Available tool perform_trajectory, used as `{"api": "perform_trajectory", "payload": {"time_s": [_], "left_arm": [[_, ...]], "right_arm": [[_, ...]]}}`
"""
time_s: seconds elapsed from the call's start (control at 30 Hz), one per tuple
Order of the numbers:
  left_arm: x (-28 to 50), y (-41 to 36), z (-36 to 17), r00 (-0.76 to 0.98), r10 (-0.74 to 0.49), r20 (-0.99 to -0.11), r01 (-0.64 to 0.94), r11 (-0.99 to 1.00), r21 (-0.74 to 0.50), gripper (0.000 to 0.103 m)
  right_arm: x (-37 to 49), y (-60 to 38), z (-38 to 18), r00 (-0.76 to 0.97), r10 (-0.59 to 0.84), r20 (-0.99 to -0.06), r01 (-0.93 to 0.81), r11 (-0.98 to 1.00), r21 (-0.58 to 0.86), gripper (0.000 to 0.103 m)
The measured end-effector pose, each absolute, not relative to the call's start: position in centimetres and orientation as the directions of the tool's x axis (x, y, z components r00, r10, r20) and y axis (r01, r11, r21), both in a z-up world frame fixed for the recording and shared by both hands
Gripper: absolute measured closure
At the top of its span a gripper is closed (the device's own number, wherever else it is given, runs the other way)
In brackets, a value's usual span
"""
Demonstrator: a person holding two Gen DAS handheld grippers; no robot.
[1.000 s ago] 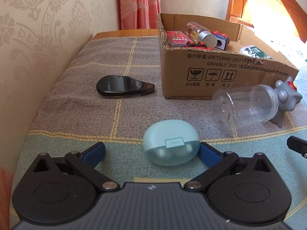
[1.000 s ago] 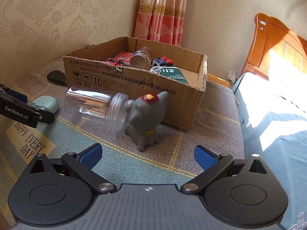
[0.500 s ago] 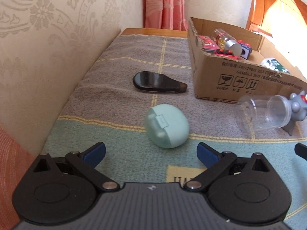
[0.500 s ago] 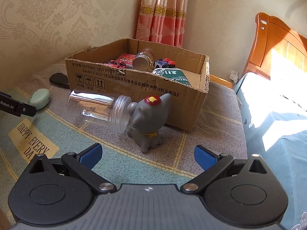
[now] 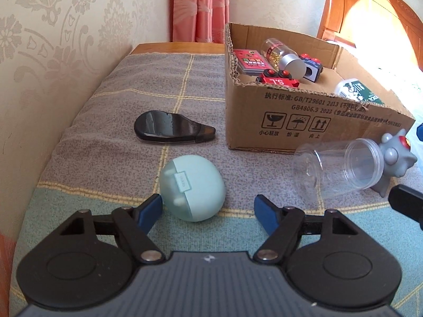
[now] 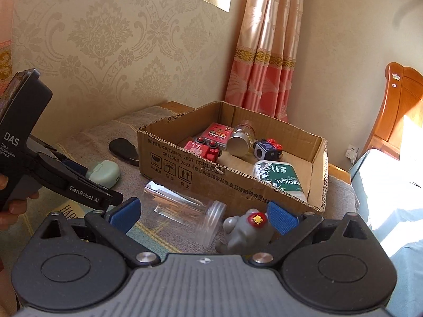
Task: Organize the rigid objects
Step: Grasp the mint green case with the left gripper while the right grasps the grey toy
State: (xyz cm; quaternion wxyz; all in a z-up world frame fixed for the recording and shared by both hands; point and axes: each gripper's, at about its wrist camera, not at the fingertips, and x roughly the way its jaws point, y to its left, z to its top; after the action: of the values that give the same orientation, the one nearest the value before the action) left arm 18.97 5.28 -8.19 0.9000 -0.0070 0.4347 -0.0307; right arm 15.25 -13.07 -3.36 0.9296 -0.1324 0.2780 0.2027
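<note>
A mint-green earbud case lies on the cloth between the fingers of my left gripper, touching the left pad, with a gap to the right pad; the jaws are open. It also shows in the right wrist view. My right gripper is open around a grey toy figure with a red spot, which stands next to a clear plastic jar lying on its side. The jar and figure show in the left wrist view too. The cardboard box holds several items.
A black flat case lies left of the box. The wall runs along the left. A wooden headboard and a bed lie to the right. The left gripper's body crosses the right wrist view.
My left gripper has moved forward so the earbud case now sits between its fingers, and the jaws have narrowed. My right gripper has advanced and lowered over the grey figure.
</note>
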Motion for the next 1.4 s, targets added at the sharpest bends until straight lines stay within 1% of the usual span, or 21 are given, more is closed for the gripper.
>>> {"api": "perform_trajectory", "payload": {"time_s": [0.07, 0.13, 0.3, 0.4, 0.53, 0.67, 0.77, 0.9, 1.0, 1.03, 1.1, 1.17, 1.4], "left_arm": [[18.9, 5.3, -8.2, 0.621, -0.059, -0.781, 0.048, 0.998, -0.038, 0.028], [18.9, 5.3, -8.2, 0.621, -0.058, -0.781, 0.048, 0.998, -0.036, 0.028], [18.9, 5.3, -8.2, 0.621, -0.059, -0.782, 0.052, 0.998, -0.034, 0.028], [18.9, 5.4, -8.2, 0.622, -0.061, -0.781, 0.051, 0.998, -0.038, 0.028], [18.9, 5.3, -8.2, 0.622, -0.056, -0.781, 0.045, 0.998, -0.036, 0.028], [18.9, 5.2, -8.2, 0.622, -0.045, -0.781, 0.033, 0.999, -0.031, 0.028], [19.0, 5.1, -8.2, 0.625, -0.029, -0.78, 0.018, 1.0, -0.022, 0.028], [19.2, 4.9, -8.3, 0.629, -0.015, -0.777, -0.008, 1.0, -0.026, 0.028], [19.4, 4.8, -8.4, 0.636, 0.008, -0.772, -0.038, 0.999, -0.02, 0.028], [19.4, 4.8, -8.4, 0.638, 0.014, -0.77, -0.048, 0.999, -0.022, 0.028], [19.4, 4.8, -8.4, 0.642, 0.026, -0.766, -0.066, 0.998, -0.022, 0.028], [19.4, 4.8, -8.5, 0.646, 0.039, -0.762, -0.082, 0.996, -0.019, 0.028], [19.4, 4.7, -8.6, 0.656, 0.071, -0.751, -0.111, 0.994, -0.004, 0.027]], "right_arm": [[15.9, -12.4, -3.8, 0.739, 0.331, -0.587, -0.479, 0.871, -0.112, 0.0], [16.4, -12.4, -4.1, 0.729, 0.318, -0.606, -0.471, 0.876, -0.108, 0.0], [15.2, -14.5, -4.1, 0.753, 0.274, -0.598, -0.423, 0.898, -0.12, 0.0], [14.7, -16.4, -4.5, 0.763, 0.212, -0.61, -0.356, 0.926, -0.124, 0.0], [14.7, -19.3, -6.1, 0.733, 0.171, -0.658, -0.268, 0.962, -0.049, 0.0], [14.1, -20.9, -6.8, 0.749, 0.116, -0.652, -0.15, 0.989, 0.004, 0.0], [14.0, -21.2, -7.5, 0.753, 0.079, -0.654, -0.095, 0.995, 0.012, 0.0], [15.5, -20.5, -8.7, 0.735, 0.015, -0.678, -0.037, 0.999, -0.017, 0.0], [16.3, -20.1, -9.2, 0.724, 0.005, -0.69, -0.014, 1.0, -0.007, 0.004], [16.5, -20.0, -9.3, 0.722, -0.001, -0.692, -0.006, 1.0, -0.008, 0.007], [16.8, -19.7, -9.4, 0.718, -0.023, -0.695, 0.012, 1.0, -0.02, 0.009], [17.0, -19.6, -9.4, 0.717, -0.043, -0.696, 0.029, 0.999, -0.031, 0.015], [17.7, -19.8, -9.6, 0.701, -0.059, -0.711, 0.06, 0.998, -0.023, 0.02]]}}
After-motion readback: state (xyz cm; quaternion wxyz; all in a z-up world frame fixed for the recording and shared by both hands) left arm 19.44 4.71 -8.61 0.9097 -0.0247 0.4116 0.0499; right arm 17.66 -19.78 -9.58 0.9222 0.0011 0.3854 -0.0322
